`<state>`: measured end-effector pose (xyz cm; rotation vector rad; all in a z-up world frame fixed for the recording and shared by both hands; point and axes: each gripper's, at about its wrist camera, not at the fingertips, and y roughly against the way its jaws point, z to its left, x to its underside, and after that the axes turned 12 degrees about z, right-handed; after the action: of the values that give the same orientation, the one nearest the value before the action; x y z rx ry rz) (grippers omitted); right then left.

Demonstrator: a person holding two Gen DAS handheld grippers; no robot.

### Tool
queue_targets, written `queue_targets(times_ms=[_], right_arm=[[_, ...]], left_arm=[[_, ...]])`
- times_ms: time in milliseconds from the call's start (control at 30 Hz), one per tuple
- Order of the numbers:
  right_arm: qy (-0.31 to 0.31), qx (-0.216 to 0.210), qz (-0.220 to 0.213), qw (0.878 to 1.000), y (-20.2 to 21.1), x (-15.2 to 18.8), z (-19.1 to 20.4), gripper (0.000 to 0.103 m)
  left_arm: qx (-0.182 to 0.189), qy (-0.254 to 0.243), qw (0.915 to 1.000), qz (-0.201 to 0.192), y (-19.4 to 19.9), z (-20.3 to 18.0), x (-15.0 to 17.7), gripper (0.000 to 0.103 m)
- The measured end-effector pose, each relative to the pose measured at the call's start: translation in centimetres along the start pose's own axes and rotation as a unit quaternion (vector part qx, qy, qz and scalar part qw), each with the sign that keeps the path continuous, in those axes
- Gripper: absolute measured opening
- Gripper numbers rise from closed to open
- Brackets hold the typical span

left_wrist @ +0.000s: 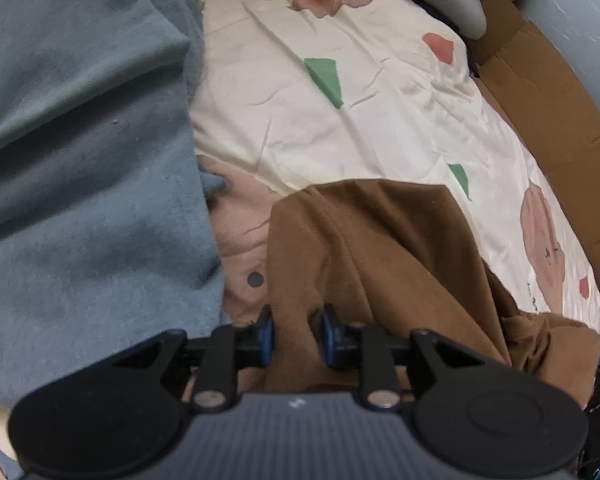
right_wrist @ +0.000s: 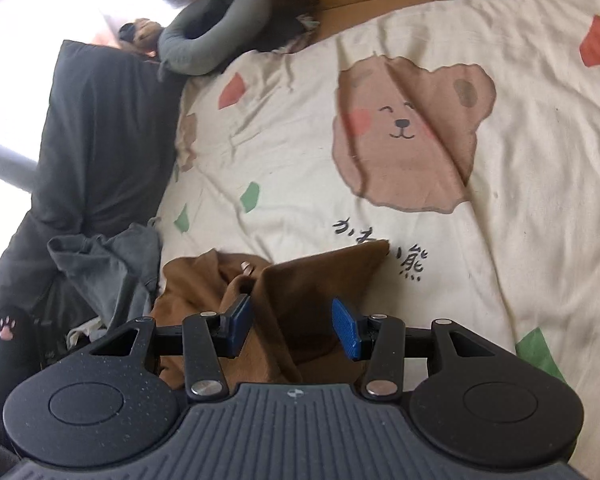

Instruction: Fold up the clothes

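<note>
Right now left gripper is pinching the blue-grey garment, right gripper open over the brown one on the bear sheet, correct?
Not quite. The left wrist view shows the left gripper pinching the brown garment; the blue-grey garment lies beside it. The right gripper is open, as you said.

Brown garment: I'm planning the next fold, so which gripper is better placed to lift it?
Left. The left gripper has brown garment bunched between nearly closed pads, while the right gripper stands open over it, gripping nothing.
</note>
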<state>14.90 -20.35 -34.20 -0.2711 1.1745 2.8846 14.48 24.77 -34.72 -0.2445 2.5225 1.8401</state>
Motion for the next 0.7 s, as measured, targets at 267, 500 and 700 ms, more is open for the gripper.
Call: queue_targets(times_ms=[267, 500, 700], right_arm=[[-0.04, -0.001, 0.002, 0.999, -1.3, -1.2, -1.2, 0.052], [-0.074, 0.0, -0.01, 0.997, -1.9, -2.3, -2.2, 0.052], [-0.085, 0.017, 0.018, 0.996, -4.5, -2.6, -3.1, 0.052]], left_arm=[[0.003, 0.001, 1.0, 0.006, -0.7, -0.1, 0.0, 0.027], [-0.001, 0.0, 1.0, 0.007, -0.9, -0.3, -0.1, 0.027], [-0.007, -0.004, 0.9999, 0.011, -1.8, -0.5, -0.2, 0.028]])
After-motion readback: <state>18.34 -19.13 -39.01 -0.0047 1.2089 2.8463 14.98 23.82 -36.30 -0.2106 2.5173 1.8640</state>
